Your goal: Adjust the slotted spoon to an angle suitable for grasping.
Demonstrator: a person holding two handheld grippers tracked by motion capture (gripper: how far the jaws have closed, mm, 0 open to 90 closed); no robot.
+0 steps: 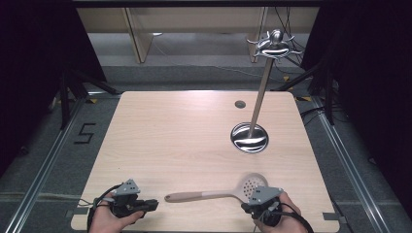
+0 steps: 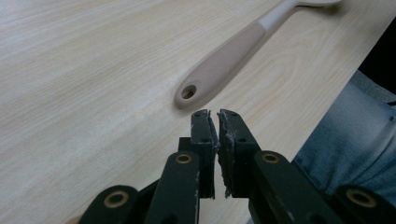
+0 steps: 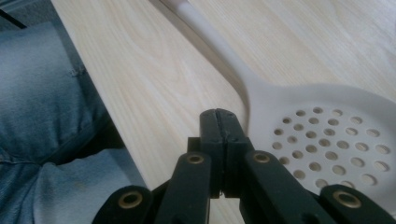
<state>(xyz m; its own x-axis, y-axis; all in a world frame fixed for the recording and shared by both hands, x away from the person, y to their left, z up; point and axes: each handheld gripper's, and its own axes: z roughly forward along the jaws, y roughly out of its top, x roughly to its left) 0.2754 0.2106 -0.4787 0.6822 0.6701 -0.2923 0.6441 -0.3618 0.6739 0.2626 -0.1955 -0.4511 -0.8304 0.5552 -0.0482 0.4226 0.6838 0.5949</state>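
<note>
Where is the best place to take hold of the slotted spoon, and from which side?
Grip the slotted spoon on its straight tan handle, probably from above with the jaws across it. It lies flat with bare table on both sides; the wide perforated bowl offers poor purchase. The left gripper is nearest the handle end.

Lab: black curtains, floor rails.

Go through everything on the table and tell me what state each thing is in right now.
Slotted spoon: lying flat on the table, untouched, bowl toward the right tongs.
Utensil stand: upright, hooks bare.
Left tongs: shut, holding nothing, tips near the spoon's handle end.
Right tongs: shut, holding nothing, beside the spoon's bowl.
</note>
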